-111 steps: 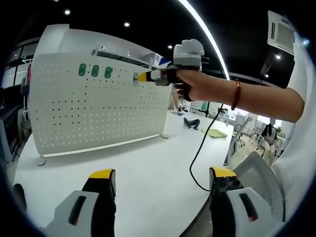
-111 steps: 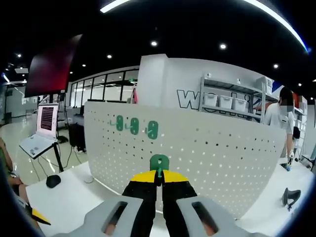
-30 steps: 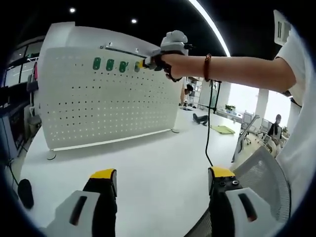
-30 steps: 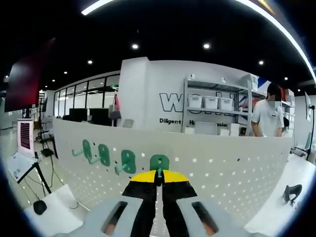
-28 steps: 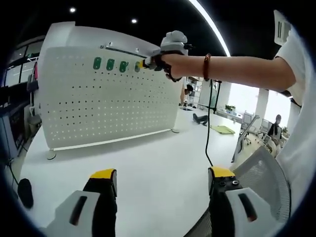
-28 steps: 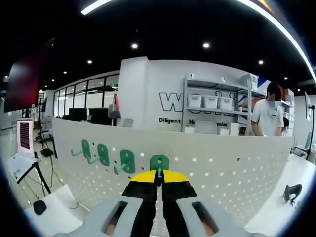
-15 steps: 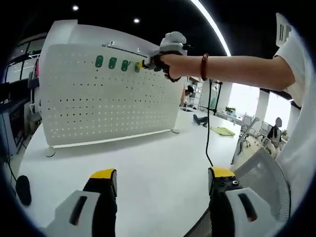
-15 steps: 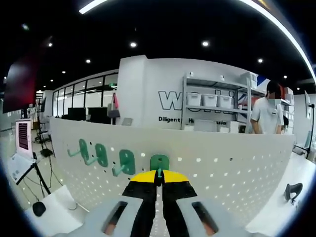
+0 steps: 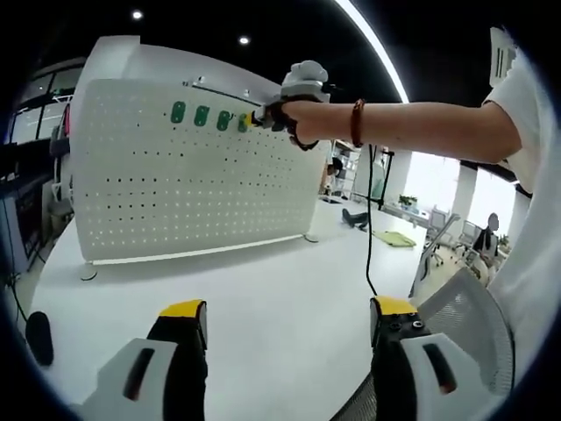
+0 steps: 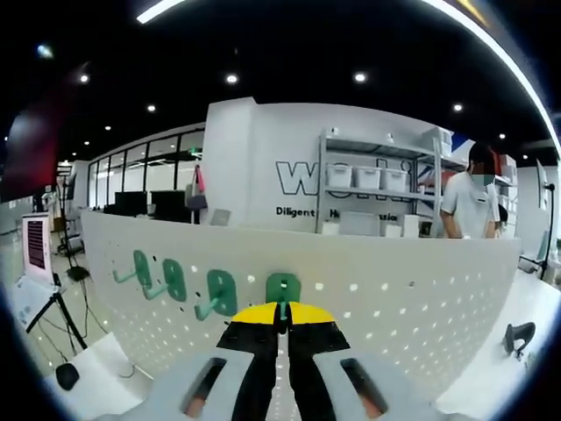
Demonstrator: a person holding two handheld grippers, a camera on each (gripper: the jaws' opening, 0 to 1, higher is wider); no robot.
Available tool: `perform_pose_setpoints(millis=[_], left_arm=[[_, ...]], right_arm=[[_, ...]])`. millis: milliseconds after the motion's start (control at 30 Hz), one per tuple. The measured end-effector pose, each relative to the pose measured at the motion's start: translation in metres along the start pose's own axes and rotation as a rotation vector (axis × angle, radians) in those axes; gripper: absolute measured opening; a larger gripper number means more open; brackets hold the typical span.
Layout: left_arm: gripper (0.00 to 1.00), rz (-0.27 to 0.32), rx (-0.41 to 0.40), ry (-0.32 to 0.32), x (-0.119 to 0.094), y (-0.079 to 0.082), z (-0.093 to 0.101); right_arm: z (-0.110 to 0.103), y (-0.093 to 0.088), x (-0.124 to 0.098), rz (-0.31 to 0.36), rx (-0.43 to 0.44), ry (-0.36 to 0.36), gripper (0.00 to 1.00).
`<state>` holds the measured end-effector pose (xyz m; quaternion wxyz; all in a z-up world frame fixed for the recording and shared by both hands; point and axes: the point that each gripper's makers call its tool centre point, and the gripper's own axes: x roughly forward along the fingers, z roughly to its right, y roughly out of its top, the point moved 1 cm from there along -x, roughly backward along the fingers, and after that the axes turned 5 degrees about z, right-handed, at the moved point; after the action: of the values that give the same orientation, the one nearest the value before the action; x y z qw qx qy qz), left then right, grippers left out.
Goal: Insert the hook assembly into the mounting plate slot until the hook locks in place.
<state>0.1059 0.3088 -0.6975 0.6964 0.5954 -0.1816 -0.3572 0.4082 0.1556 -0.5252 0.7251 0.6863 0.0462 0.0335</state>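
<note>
A white perforated mounting plate (image 9: pixel 175 184) stands upright on the table, also seen close as the pegboard (image 10: pixel 394 307). Three green hooks (image 10: pixel 175 281) hang along its top row. My right gripper (image 10: pixel 282 314) is shut on a fourth green hook (image 10: pixel 282 288), holding it against the plate just right of the others. From the left gripper view, that right gripper (image 9: pixel 254 117) reaches the plate's top edge on a person's outstretched arm (image 9: pixel 412 132). My left gripper (image 9: pixel 285 309) hangs open low over the table, holding nothing.
The white table (image 9: pixel 263 289) spreads in front of the plate. A black cable (image 9: pixel 368 228) hangs from the right gripper. A mesh chair back (image 9: pixel 456 307) sits lower right. A dark mouse (image 9: pixel 37 335) lies at far left. A person (image 10: pixel 469 202) stands by shelves behind.
The right gripper with the hook has edged slightly along the plate's top row; both views shifted a little. The left gripper stays open and still.
</note>
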Motion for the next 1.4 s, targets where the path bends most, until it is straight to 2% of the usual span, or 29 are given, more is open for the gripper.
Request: perform_pose_setpoints(millis=[133,200,333,533,667,800,967,1067,1200,1400], left_arm=[[0.78,0.001,-0.003,0.001,-0.0009,0.0001,0.0001],[0.78,-0.002,0.0,0.004,-0.0016,-0.0008,-0.0006],[0.78,-0.001,-0.005,0.006,-0.0024,-0.0013,-0.0006],[0.78,0.0,-0.008,0.0,-0.001,-0.0008,0.0007],[0.78,-0.004,-0.005,0.0,-0.0012,-0.0014,0.0002],[0.78,-0.002,-0.009,0.004,-0.0018,-0.0015,-0.0008],[0.78,-0.006,-0.01,0.003,-0.0023,-0.0026,-0.0001],[0.78,-0.006,-0.012,0.006,-0.0021,-0.0022,-0.0004],[0.78,-0.001,-0.017,0.006,-0.0023,-0.0016,-0.0009],[0.77,-0.004,-0.018,0.005,-0.0019,-0.0016,-0.0009]], right_arm=[[0.0003,-0.0018,0.0005,0.002,0.002,-0.005,0.01],[0.0004,-0.0014,0.0014,-0.003,-0.039,-0.009,0.01],[0.0007,-0.0019,0.0017,-0.01,-0.001,-0.017,0.01],[0.0007,-0.0024,0.0018,-0.01,0.004,-0.029,0.01],[-0.0005,-0.0028,0.0024,-0.002,-0.075,-0.034,0.01],[-0.0008,-0.0034,0.0013,0.009,-0.072,-0.035,0.01],[-0.0007,-0.0034,0.0037,-0.014,-0.083,-0.025,0.02],[-0.002,-0.0062,0.0046,-0.023,-0.041,-0.014,0.03],[-0.002,-0.0015,0.0053,0.003,-0.054,-0.018,0.03],[-0.0036,-0.0012,0.0068,-0.005,-0.066,-0.006,0.06]])
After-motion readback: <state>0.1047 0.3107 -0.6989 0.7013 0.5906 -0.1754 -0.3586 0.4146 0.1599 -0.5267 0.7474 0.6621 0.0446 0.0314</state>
